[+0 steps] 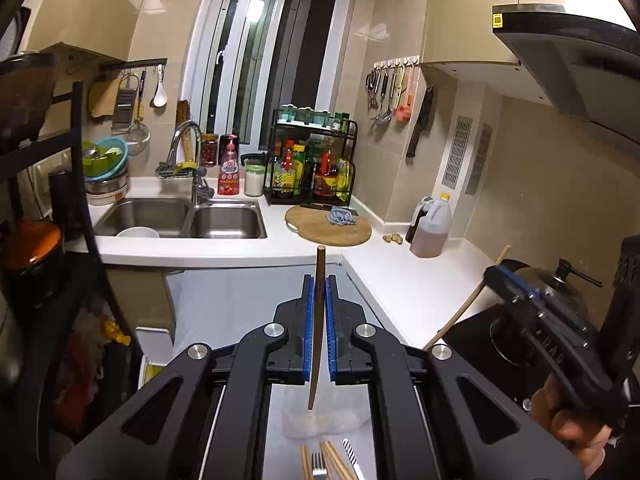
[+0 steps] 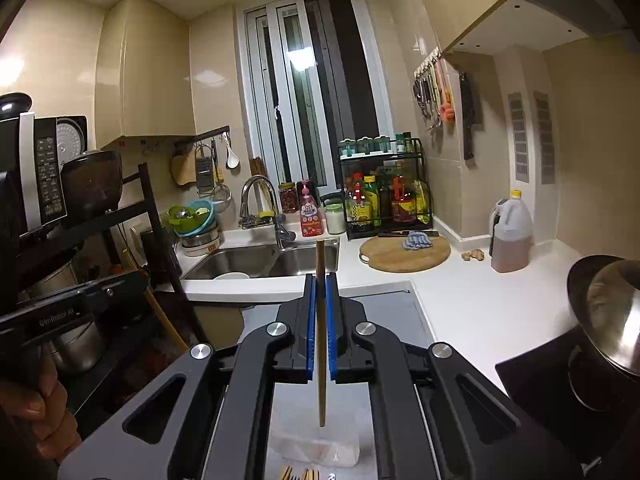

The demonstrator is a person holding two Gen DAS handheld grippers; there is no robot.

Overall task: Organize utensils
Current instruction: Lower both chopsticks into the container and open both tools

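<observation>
A: What is the left gripper (image 1: 319, 280) doing?

B: Its blue pads are pressed together on a dark brown chopstick (image 1: 318, 320). The stick stands nearly upright between them, with its top above the fingertips and its lower end hanging below the pads.

A: And the right gripper (image 2: 320, 280)?

B: The same kind of pinch, on a lighter wooden chopstick (image 2: 321, 340) that also stands almost upright. In the left wrist view that gripper shows at the right edge, over the dark stove, with its pale stick slanting down and a hand wrapped around its handle.

A: Where are the other utensils?

B: Low in the left wrist view, under the gripper, lie more wooden chopsticks (image 1: 334, 462), a fork (image 1: 318, 462) and a striped handle (image 1: 351, 454), all on a grey surface. Just beyond them sits a clear plastic container (image 1: 324, 420).

A: What lies further off?

B: A white counter (image 1: 224, 246) with a double steel sink (image 1: 182, 218), a round wooden cutting board (image 1: 320, 228) with a blue cloth (image 1: 341, 216) on it, and a rack of sauce bottles (image 1: 312, 168) by the window.
</observation>
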